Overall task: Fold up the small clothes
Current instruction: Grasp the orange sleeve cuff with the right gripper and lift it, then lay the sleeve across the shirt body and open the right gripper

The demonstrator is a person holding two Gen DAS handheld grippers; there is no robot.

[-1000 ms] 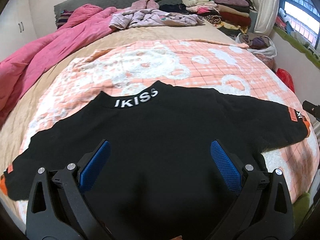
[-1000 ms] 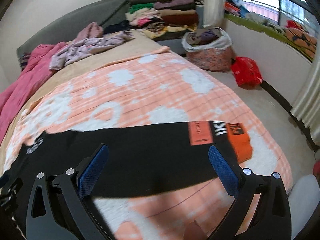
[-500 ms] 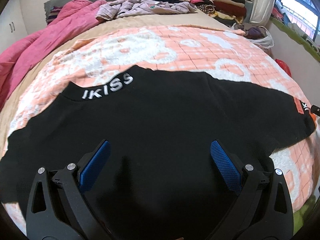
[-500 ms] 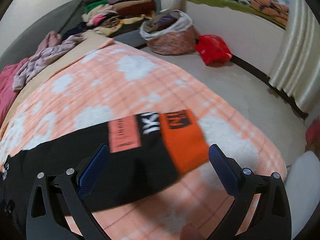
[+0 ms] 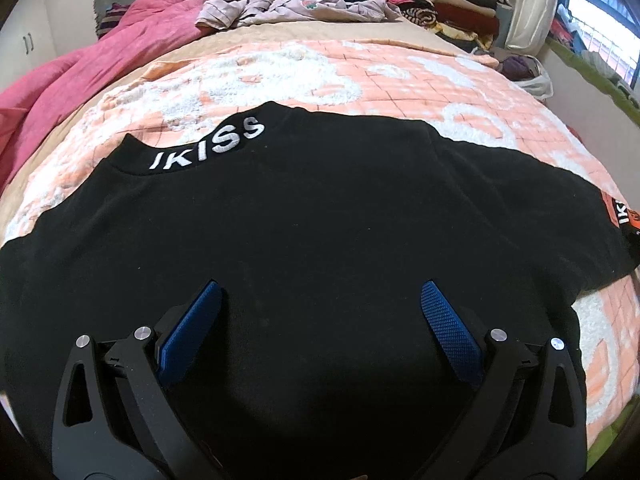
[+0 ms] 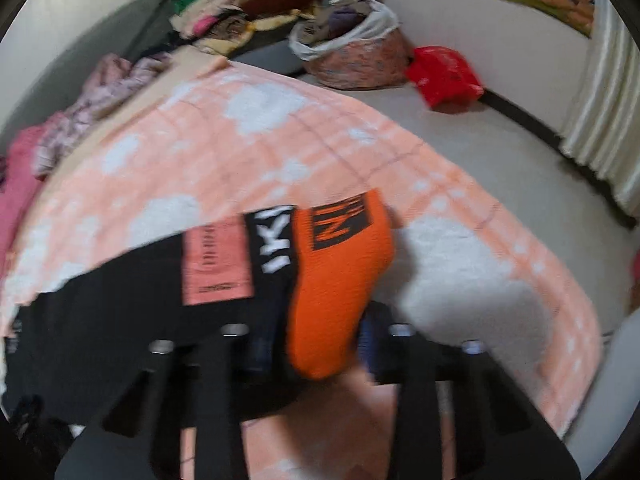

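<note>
A black sweatshirt (image 5: 320, 224) with white "IKISS" on its collar lies spread flat on the orange and white blanket (image 5: 304, 64). My left gripper (image 5: 320, 320) is open and hovers low over the shirt's middle, holding nothing. In the right wrist view the shirt's right sleeve (image 6: 132, 292) ends in an orange cuff (image 6: 336, 276). My right gripper (image 6: 316, 344) has its jaws closed on that orange cuff. The view is blurred by motion.
A pink quilt (image 5: 76, 76) and loose lilac clothes (image 5: 288, 8) lie at the bed's far end. Folded clothes (image 5: 436, 4) are stacked at the back right. On the floor to the right stand a bag of clothes (image 6: 352, 48) and a red bag (image 6: 444, 76).
My right gripper moved right along the sleeve to the orange cuff and shut on it. My left gripper moved lower and closer over the shirt, still open.
</note>
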